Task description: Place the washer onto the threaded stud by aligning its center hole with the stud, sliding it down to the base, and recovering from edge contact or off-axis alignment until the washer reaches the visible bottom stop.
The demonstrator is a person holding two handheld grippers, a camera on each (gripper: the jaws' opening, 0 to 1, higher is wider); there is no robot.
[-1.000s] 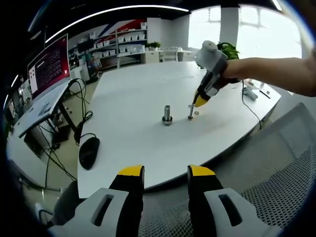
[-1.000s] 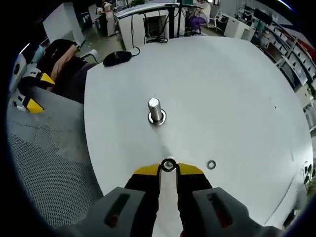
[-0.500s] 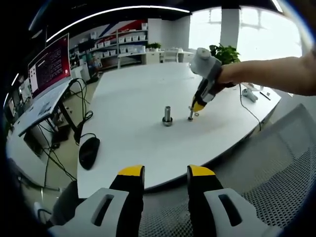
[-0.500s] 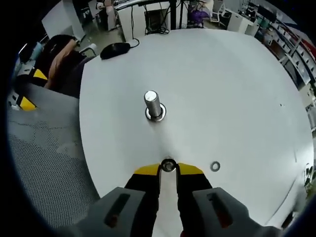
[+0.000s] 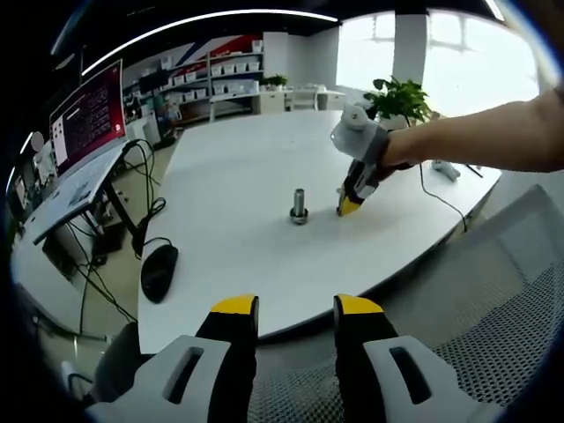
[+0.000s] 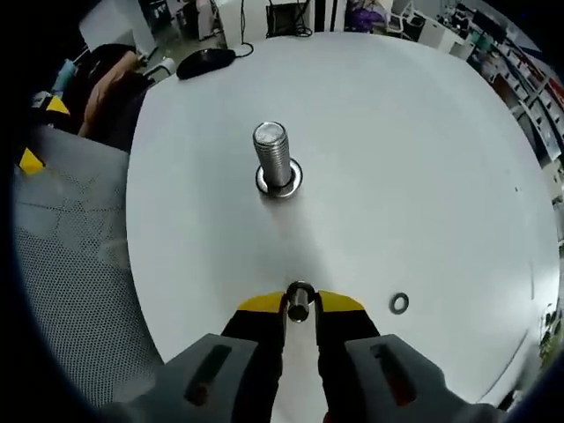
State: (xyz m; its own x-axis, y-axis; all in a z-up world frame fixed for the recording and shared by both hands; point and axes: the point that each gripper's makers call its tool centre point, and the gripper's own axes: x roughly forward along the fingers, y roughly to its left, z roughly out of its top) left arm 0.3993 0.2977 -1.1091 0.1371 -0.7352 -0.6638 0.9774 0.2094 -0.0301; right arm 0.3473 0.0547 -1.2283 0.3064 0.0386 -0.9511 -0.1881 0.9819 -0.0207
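While the left gripper [image 5: 295, 308] is hanging back over the table's [image 6: 423, 150] near edge with its jaws apart and empty, the right gripper [image 6: 300, 304] is closing in on the stud [image 6: 272, 157], which is looming larger than a second ago. Its jaws are pinching a washer [image 6: 300, 300] on edge, well short of the stud. A spare washer [image 6: 399, 303] is lying beside it. Alignment is coming next, I judge.

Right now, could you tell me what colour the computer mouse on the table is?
The computer mouse is black, clearest in the left gripper view, near the table edge.
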